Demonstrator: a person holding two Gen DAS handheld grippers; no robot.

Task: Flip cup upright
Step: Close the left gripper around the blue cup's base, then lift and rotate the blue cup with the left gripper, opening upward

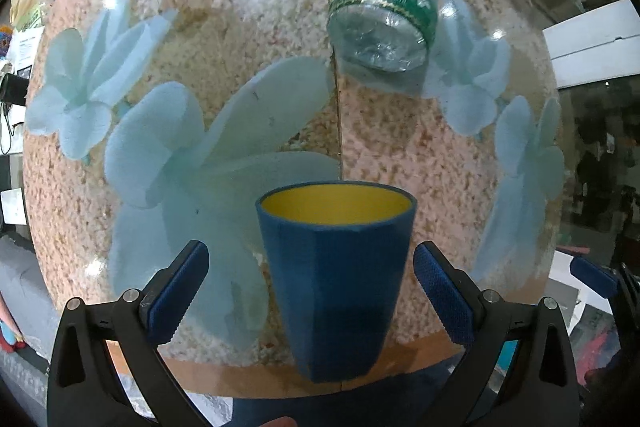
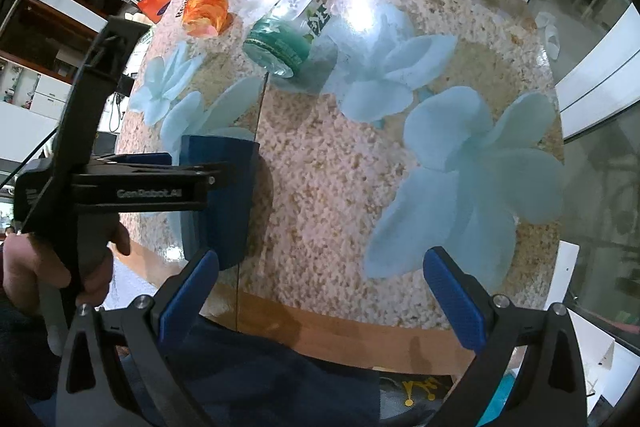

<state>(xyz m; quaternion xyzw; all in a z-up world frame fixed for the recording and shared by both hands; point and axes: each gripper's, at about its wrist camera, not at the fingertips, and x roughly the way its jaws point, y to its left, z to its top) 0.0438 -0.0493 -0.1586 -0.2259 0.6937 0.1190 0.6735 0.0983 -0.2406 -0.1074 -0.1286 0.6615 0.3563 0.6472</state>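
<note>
Cup upright on the bench

The blue cup [image 1: 334, 287] stands mouth up near the bench [image 1: 380, 155] edge, between the released left tool [image 1: 311, 293] fingers, untouched; the right tool [image 2: 320, 297] is released too.

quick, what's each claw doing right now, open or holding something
Left claw: open, fingers on either side of the upright blue cup, not touching it.
Right claw: open, holding nothing, over the table.

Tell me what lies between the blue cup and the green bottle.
Nothing stands there: only bare flowered table between the blue cup and the green bottle, seen in the left wrist view.
</note>
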